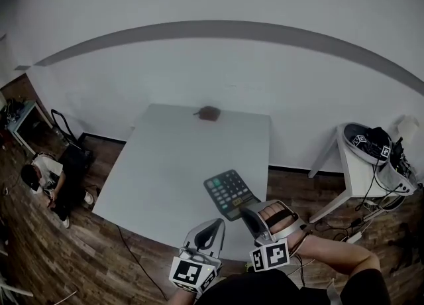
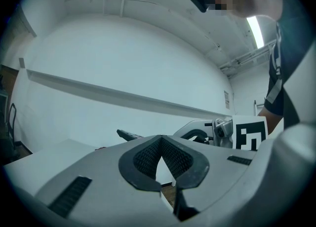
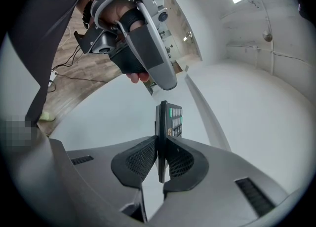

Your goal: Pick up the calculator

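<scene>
The dark calculator (image 1: 230, 194) with green and grey keys hangs above the white table's (image 1: 172, 164) near right part, tilted. My right gripper (image 1: 252, 214) is shut on its near edge. In the right gripper view the calculator (image 3: 168, 122) stands edge-on between the pads (image 3: 143, 159), which press both of its faces. My left gripper (image 1: 209, 229) hovers by the table's near edge, left of the calculator, shut with nothing in it. In the left gripper view its tips (image 2: 161, 139) meet, and the calculator (image 2: 129, 134) shows beyond, raised off the table.
A small brown object (image 1: 209, 113) lies at the table's far edge. A white side table (image 1: 361, 164) with cables and gear stands to the right. A person (image 1: 50, 181) sits on the wooden floor at the left.
</scene>
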The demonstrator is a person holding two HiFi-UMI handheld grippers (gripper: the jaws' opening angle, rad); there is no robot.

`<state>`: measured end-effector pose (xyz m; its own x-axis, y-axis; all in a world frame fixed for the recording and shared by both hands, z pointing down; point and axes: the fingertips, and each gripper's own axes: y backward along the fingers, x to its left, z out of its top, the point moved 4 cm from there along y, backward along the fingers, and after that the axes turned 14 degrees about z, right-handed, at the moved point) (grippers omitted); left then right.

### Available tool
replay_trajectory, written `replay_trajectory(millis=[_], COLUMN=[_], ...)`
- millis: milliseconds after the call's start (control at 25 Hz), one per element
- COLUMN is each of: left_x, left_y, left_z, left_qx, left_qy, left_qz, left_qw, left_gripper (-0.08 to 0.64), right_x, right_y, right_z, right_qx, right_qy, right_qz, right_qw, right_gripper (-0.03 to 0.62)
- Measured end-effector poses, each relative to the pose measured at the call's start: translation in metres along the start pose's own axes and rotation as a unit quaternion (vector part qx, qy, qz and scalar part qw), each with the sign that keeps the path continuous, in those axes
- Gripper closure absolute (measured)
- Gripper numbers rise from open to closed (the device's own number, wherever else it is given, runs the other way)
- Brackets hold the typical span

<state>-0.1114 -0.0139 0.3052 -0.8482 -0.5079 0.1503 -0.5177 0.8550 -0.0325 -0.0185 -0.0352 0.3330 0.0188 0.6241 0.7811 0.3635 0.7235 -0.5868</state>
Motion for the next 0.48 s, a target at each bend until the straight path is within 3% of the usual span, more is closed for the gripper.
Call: replay_trajectory(millis=[480], left_x=[-0.0032], left_y=[0.0046], left_z=[0.003], left_qx=[-0.005], left_qy=[-0.002], left_qz=[-0.005], left_qw=[1.0], left_gripper=[0.555], right_x=[0.0046], right_y=[0.0062], right_z=[0.0039], right_qx=[0.003], right_qy=[-0.002], right_qz=[0.001], right_qw=[1.0], right_gripper=[0.537])
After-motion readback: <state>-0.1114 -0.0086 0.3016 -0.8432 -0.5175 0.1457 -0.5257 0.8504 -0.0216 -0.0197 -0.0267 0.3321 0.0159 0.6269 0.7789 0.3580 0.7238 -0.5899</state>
